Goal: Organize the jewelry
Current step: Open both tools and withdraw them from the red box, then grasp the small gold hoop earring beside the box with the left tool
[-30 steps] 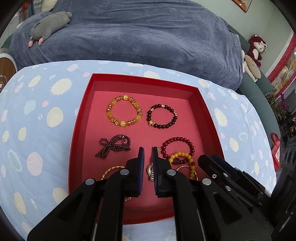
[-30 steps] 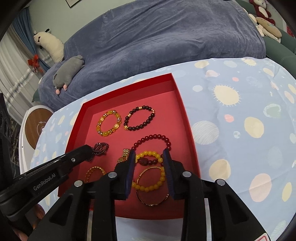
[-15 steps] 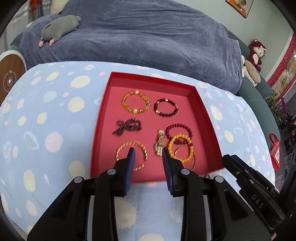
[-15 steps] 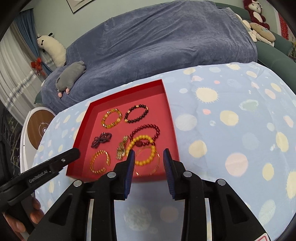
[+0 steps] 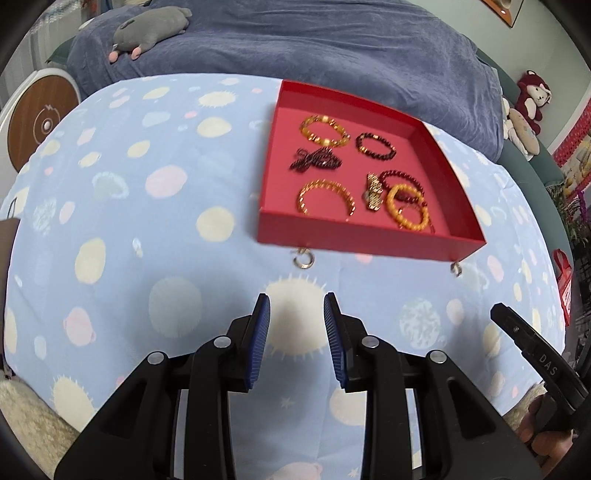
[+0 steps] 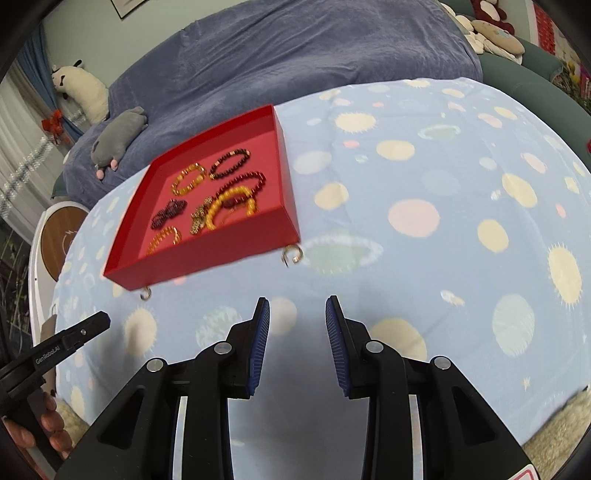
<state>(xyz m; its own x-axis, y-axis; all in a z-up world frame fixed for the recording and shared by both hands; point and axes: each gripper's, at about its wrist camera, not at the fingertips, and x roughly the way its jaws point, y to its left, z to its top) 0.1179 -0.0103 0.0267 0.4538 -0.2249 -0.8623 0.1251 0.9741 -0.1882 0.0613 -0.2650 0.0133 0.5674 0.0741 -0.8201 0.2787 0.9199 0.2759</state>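
A red tray [image 5: 369, 238] [image 6: 207, 254] sits on the spotted blue cloth and holds several bracelets: a yellow bead one [image 5: 408, 212] [image 6: 231, 205], a dark red one [image 5: 375, 146], a gold open bangle [image 5: 325, 197], and a gold watch [image 5: 373, 192]. Two small rings lie on the cloth at the tray's near edge, one near each corner [image 5: 303, 257] [image 5: 457, 268]; they also show in the right wrist view [image 6: 292, 254] [image 6: 146, 293]. My left gripper [image 5: 296, 338] is open and empty, well short of the tray. My right gripper [image 6: 297, 341] is open and empty too.
The blue cloth [image 5: 147, 229] with pale spots covers the table. Behind it stands a sofa under a dark blue cover [image 5: 332, 44] with a grey plush toy [image 5: 147, 29]. A round wooden stool [image 5: 40, 122] stands at the left.
Both grippers have pulled back from the tray toward the near table edge and opened wider. The watch lies in the tray. Two rings have come into view on the cloth.
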